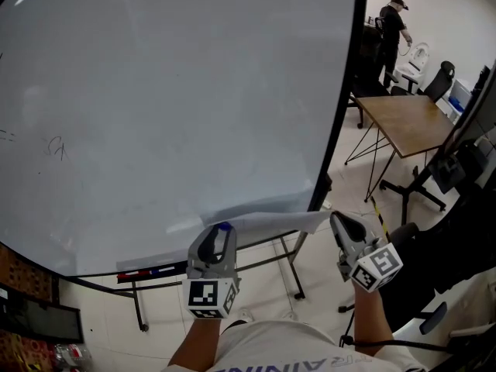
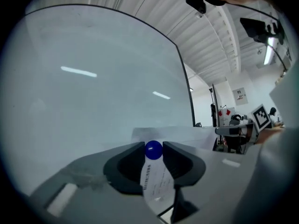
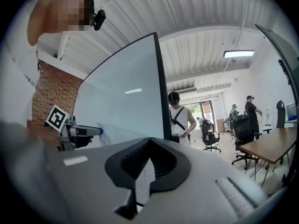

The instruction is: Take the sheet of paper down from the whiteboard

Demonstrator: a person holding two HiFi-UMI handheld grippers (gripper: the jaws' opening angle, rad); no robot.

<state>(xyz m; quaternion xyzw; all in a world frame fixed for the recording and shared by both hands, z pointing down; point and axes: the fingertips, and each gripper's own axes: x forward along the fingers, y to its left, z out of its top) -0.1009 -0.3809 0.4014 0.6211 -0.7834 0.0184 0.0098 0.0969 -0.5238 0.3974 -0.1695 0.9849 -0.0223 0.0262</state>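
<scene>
The sheet of paper (image 1: 267,222) hangs free of the whiteboard (image 1: 170,91), stretched level between my two grippers just in front of the board's lower edge. My left gripper (image 1: 222,229) is shut on a blue round magnet (image 2: 153,150) at its jaw tips, with the sheet's left end (image 2: 156,183) running between the jaws beneath it. At the sheet's right end my right gripper (image 1: 335,222) is shut on the paper, whose edge (image 3: 145,181) shows pinched between the closed jaws. Past those jaws the left gripper (image 3: 96,131) is visible holding the far end.
The whiteboard stands on a wheeled frame (image 1: 291,262) with a marker tray (image 1: 147,272) under its lower edge. To the right are a wooden table (image 1: 407,122), black office chairs (image 1: 438,80) and a person (image 1: 391,29) at the back. Another person (image 3: 180,120) stands beyond the board's edge.
</scene>
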